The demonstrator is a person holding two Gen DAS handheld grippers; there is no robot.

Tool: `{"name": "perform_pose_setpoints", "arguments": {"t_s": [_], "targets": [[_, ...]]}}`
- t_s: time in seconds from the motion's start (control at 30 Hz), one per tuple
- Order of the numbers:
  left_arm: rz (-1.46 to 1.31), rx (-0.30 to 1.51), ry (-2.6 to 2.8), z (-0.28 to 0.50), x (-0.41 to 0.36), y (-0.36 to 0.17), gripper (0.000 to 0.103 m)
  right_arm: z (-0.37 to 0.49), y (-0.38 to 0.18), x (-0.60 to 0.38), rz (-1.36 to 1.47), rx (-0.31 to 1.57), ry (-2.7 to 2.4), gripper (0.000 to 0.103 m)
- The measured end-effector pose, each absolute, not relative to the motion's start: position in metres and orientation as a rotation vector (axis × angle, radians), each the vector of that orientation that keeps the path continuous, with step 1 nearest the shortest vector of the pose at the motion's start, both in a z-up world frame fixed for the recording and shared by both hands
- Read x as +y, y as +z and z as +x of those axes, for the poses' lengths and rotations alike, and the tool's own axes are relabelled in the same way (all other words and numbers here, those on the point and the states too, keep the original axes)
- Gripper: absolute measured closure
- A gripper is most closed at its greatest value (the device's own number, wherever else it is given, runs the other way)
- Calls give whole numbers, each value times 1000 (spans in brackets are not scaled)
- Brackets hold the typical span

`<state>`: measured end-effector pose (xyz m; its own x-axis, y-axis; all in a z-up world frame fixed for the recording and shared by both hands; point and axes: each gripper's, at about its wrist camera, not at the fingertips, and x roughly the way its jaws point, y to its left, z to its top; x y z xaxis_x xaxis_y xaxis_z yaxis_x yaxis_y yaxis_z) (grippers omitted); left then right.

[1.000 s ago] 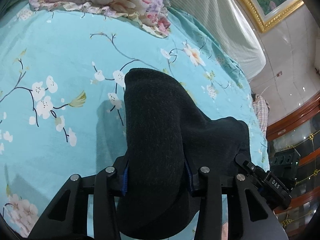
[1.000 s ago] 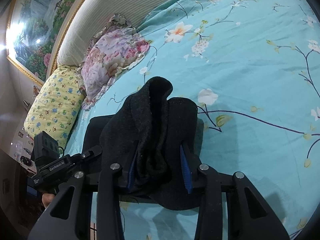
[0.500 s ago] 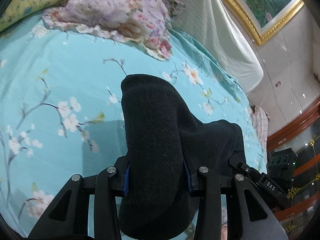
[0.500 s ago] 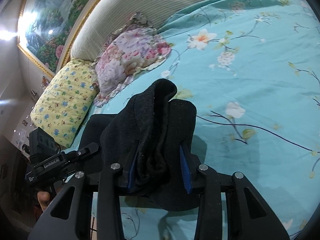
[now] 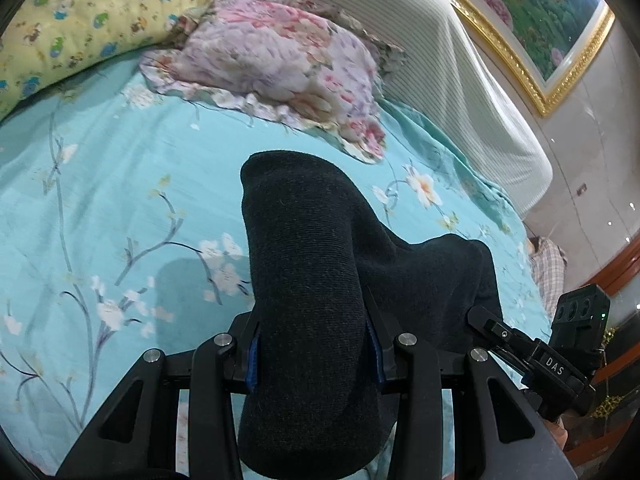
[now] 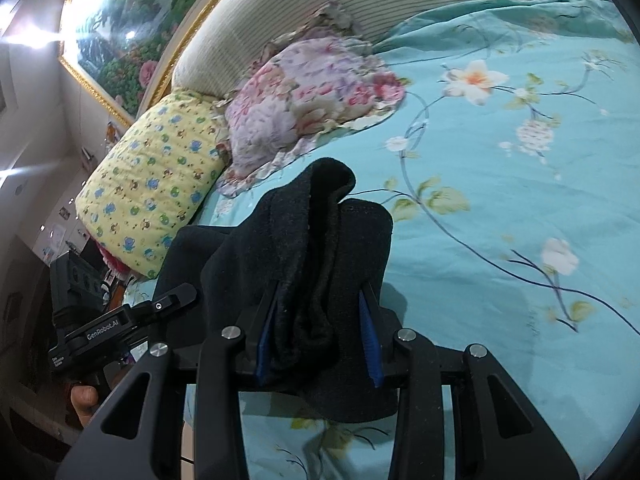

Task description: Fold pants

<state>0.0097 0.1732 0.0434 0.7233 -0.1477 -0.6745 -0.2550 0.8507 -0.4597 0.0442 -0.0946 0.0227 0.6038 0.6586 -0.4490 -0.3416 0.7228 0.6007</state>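
The dark knit pants (image 5: 308, 264) hang bunched between both grippers above the turquoise flowered bedsheet (image 5: 120, 184). My left gripper (image 5: 312, 352) is shut on a thick fold of the pants, which bulges up over its blue pads and hides the fingertips. My right gripper (image 6: 320, 332) is shut on another bunched fold of the pants (image 6: 316, 248). The right gripper also shows at the right edge of the left wrist view (image 5: 540, 356). The left gripper shows at the left of the right wrist view (image 6: 108, 328), with a hand under it.
A pink flowered pillow (image 5: 288, 56) and a yellow patterned pillow (image 5: 72, 16) lie at the head of the bed, against a striped headboard (image 5: 460, 60). A gold-framed painting (image 6: 132, 20) hangs above. Dark wooden furniture (image 5: 624, 264) stands beyond the bed's right side.
Both grippers have lifted and tilted up towards the head of the bed with the pants in them; the pillows and headboard have come further into view. Both stay shut.
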Motion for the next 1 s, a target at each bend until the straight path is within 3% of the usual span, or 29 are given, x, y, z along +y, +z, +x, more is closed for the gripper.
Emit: {"name": "perform_pose_setpoints", "arguments": {"t_s": [1.0], "targets": [[-546, 725, 233, 35, 250, 51, 62, 121, 35, -9, 422, 746, 738, 64]]}}
